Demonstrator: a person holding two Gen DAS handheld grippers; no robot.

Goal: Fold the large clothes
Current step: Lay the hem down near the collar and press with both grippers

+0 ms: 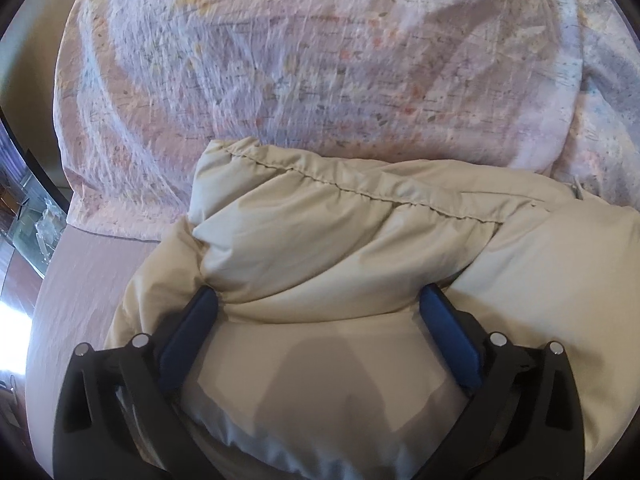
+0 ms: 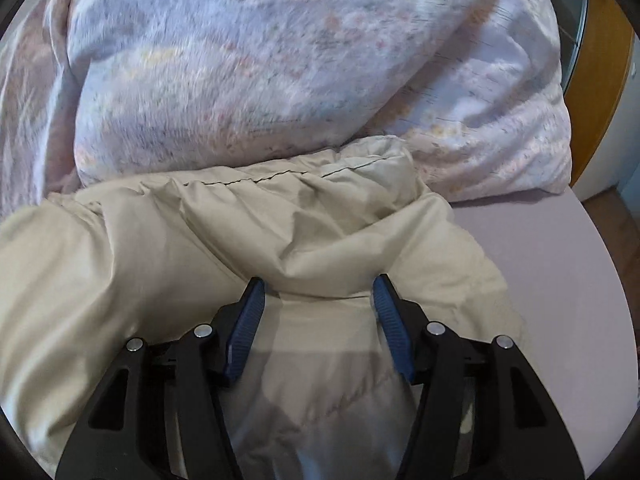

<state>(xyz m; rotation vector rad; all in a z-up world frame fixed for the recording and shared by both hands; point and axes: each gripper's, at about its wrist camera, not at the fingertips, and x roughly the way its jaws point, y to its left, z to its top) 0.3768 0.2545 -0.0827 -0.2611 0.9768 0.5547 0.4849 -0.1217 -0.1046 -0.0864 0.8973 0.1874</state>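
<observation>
Beige puffer jacket [image 1: 340,240] lies bunched on the mauve bed sheet [image 1: 80,280], its far edge butting against the floral duvet [image 1: 300,60] heaped behind it. A stitched seam [image 1: 360,192] runs across the top fold; right wrist view shows the same seam [image 2: 280,176] and the jacket [image 2: 160,248] filling most of the lower frame.

Left gripper [image 1: 318,298]: blue pads spread wide, both tips pressed into a padded fold of the jacket, with fabric bulging between them. Not clamped.

Right gripper [image 2: 318,290]: also spread, a bit narrower, tips touching a jacket fold with cloth sitting in the gap. No pinch visible.

Duvet [image 2: 260,60] is motion-blurred in both views. Sheet [image 2: 560,280] is exposed right of the jacket in the right view. Wooden furniture [image 2: 604,80] stands at the far right edge beside the bed. Glass items [image 1: 44,216] sit on a surface at the left edge, too small to identify.
</observation>
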